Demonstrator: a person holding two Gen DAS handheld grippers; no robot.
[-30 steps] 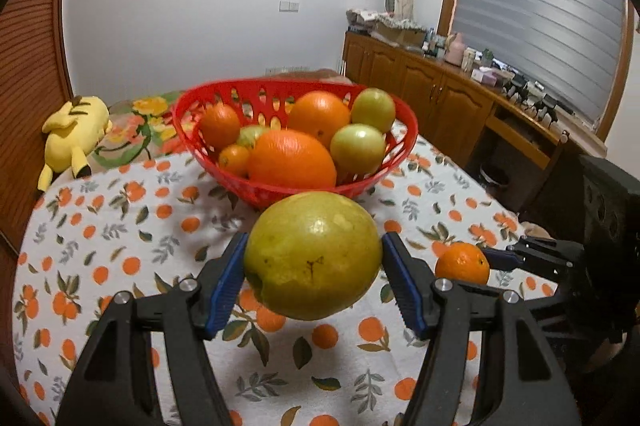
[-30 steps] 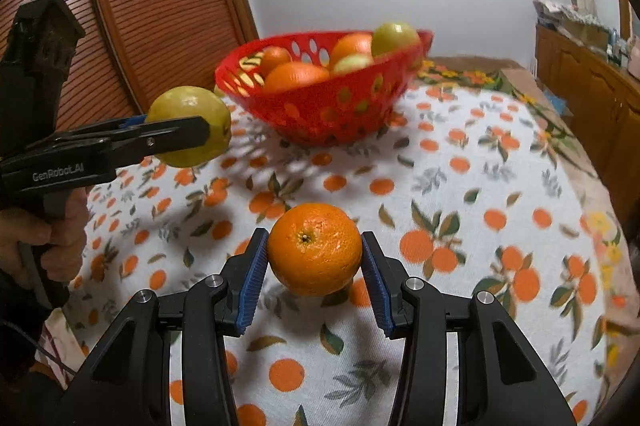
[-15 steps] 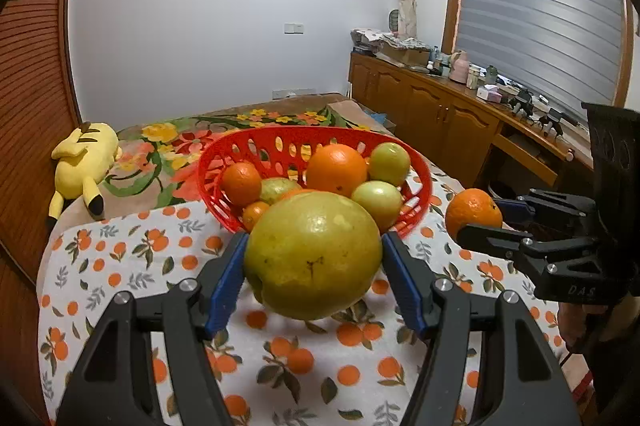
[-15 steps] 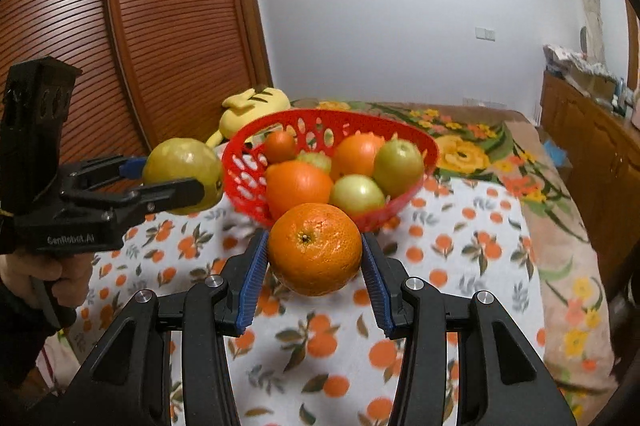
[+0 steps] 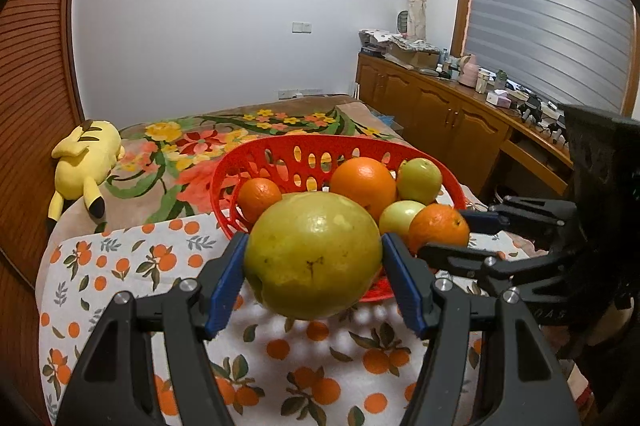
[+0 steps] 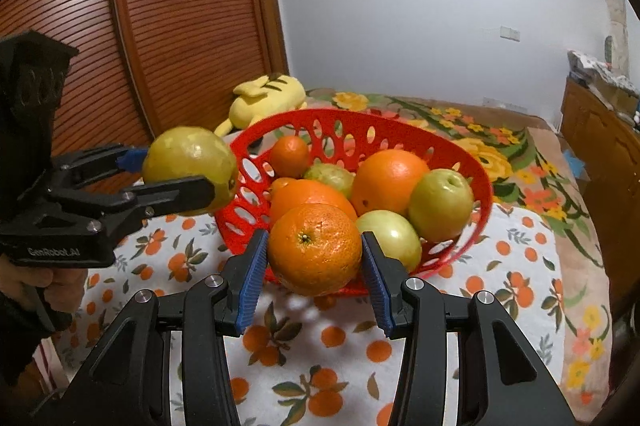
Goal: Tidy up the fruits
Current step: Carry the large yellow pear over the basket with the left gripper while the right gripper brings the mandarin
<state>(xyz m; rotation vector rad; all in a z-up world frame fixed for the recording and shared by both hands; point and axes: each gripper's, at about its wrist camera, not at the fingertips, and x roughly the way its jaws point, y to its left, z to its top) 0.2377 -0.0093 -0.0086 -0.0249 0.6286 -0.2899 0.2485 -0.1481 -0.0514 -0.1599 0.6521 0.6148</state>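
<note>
1. The red perforated plastic basket (image 6: pixel 476 186) stands on the white tablecloth printed with oranges and leaves (image 6: pixel 516 266); it serves as the landmark here.
2. The left gripper (image 5: pixel 314 276) has its blue-padded jaws spread wide and pressed against both sides of a large yellow-green round fruit (image 5: pixel 312 254), held in the air just beside the basket's near-left rim, outside it.
3. The right gripper (image 6: pixel 314 274) has its jaws about half open, clamped on a dimpled orange mandarin (image 6: pixel 315 248), lifted over the basket's near rim.
4. Inside the basket lie a big smooth orange (image 6: pixel 390 182) near the middle, two green apples (image 6: pixel 440 206) towards its right side, a small tangerine (image 6: pixel 289 156) at the back left, and another orange fruit (image 6: pixel 308 196) partly hidden behind the mandarin.
5. Beyond the basket's far-left side a yellow plush toy (image 6: pixel 266 100) rests on a flowered blanket (image 6: pixel 492 146).
</note>
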